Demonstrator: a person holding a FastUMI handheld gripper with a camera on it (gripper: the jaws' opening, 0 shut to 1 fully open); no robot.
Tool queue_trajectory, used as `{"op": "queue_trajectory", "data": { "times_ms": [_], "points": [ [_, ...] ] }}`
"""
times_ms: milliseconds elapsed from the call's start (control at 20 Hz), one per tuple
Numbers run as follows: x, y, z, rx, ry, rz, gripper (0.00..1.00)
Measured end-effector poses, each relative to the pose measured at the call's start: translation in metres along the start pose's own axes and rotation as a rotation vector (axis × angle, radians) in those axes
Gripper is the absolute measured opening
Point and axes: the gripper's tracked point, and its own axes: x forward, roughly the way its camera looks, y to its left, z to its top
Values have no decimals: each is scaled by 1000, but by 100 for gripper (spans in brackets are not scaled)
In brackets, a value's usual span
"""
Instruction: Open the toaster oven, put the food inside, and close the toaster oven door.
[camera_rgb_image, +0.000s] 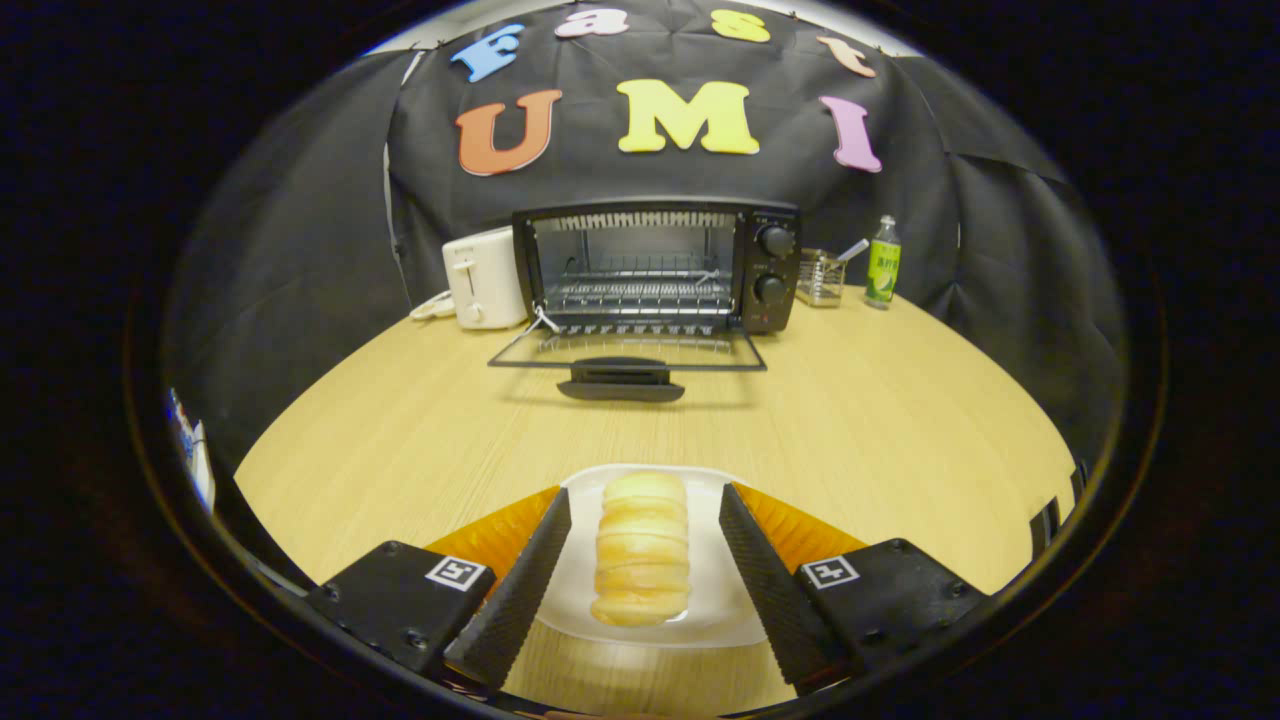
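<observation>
While gripper (645, 505) gapes, ridged golden bread (643, 548) sits btwn fingers.

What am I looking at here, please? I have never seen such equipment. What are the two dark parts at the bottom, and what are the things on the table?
A camera rides on a hand-held gripper and looks forward along its two fingers, the dark parts at the bottom. They stand open on either side of a ridged bread roll on a white plate, not pressing it. Farther on, upon the wooden table, stands a black toaster oven with its glass door folded down open and the rack inside bare. Beside it are a white toaster, a small wire basket and a green bottle.
</observation>
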Motion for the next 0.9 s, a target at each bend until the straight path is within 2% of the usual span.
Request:
{"op": "queue_trajectory", "data": {
  "times_ms": [100, 250, 500, 600, 650, 900],
  "points": [
    [4, 1, -8, 23, 32, 9, 98],
    [9, -6, -18, 24, 78, -30, 93],
    [8, -11, -19, 25, 83, -47, 85],
    [6, -10, -20, 69, 91, -37, 79],
    [6, -9, -19, 87, 99, -24, 71],
    [1, -7, -17, 136, 114, 21, 65]
  ]
}}
